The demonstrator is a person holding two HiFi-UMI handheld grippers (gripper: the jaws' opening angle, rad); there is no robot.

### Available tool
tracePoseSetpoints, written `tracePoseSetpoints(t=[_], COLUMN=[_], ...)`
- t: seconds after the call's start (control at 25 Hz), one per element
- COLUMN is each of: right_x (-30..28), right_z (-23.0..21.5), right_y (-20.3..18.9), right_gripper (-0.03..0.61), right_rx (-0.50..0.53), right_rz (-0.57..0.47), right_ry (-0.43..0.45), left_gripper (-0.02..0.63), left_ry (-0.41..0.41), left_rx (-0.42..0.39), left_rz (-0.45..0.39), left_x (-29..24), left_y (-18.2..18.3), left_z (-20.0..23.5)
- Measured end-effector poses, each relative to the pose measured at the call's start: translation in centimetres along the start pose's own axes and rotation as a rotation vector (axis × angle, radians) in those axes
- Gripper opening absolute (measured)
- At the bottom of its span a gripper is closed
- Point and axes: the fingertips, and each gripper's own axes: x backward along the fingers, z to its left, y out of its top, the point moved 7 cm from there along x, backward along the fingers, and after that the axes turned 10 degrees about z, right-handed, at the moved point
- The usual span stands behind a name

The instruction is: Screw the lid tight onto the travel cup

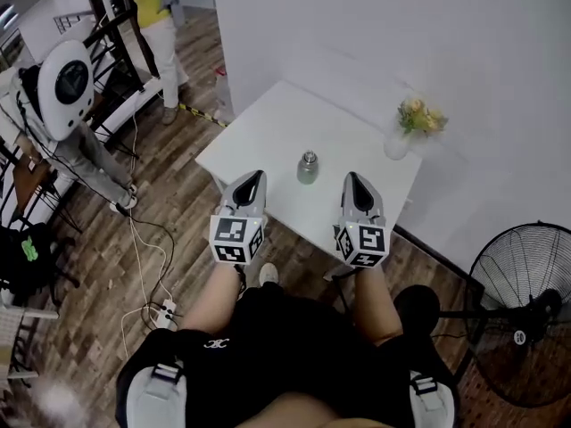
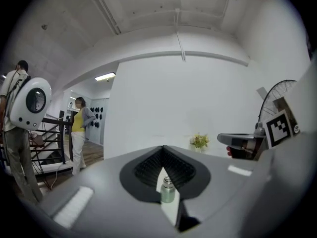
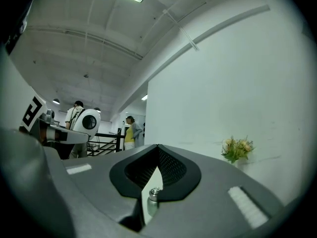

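Grey left gripper (image 1: 256,178) at the near edge of the bench (image 1: 268,123), jaws pressed together, empty. Travel cup (image 1: 308,168) upright on the bench, lid (image 1: 309,157) on, ahead of and between both grippers, touching neither. Right gripper (image 1: 351,180) likewise closed, empty. Each gripper view frames the cup in the notch past its tips; only the head view shows the floor. Person in yellow top (image 1: 156,16) far left; flower vase (image 1: 399,141) right of the cup; fan (image 1: 525,310) far right. Only bare bench between jaws and cup.

Two hand-held grippers (image 1: 257,176) (image 1: 351,178), one travel cup (image 1: 308,168), one table (image 1: 268,132), one flower vase (image 1: 397,143), one fan (image 1: 522,310).
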Motion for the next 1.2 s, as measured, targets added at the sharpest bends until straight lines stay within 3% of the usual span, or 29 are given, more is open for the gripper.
tracePoseSetpoints(t=[0.44,0.68,0.84,0.92,1.04,1.2], right_x=[-9.8,-11.9,-13.2,-13.8,-14.7,-15.4], right_z=[-1.5,-3.8,-5.4,-6.1,-6.8,-7.0], right_y=[-2.4,-3.3,-4.5,-4.9,-5.5,-6.8], right_gripper=[-0.003,-0.003,0.008,0.069,0.106,0.150], right_rx=[-0.062,-0.054,-0.049,-0.045,-0.020,0.028], right_rz=[0.051,0.101,0.115,0.122,0.149,0.222], right_ry=[-0.063,-0.089,-0.006,0.058,0.149,0.282], left_gripper=[0.054,0.055,0.057,0.065,0.172,0.251], left_ry=[-0.143,-0.163,-0.193,-0.238,-0.289,-0.353], left_rx=[-0.016,-0.004,0.001,-0.001,-0.016,-0.029], left_rz=[0.052,0.086,0.109,0.125,0.158,0.189], left_x=[-11.5,-14.7,-16.2,-16.9,-17.8,-18.3], left_y=[-0.5,-1.2,-2.4,-3.1,-4.4,-6.2], left_z=[6.4,7.3,7.1,6.8,6.5,5.9])
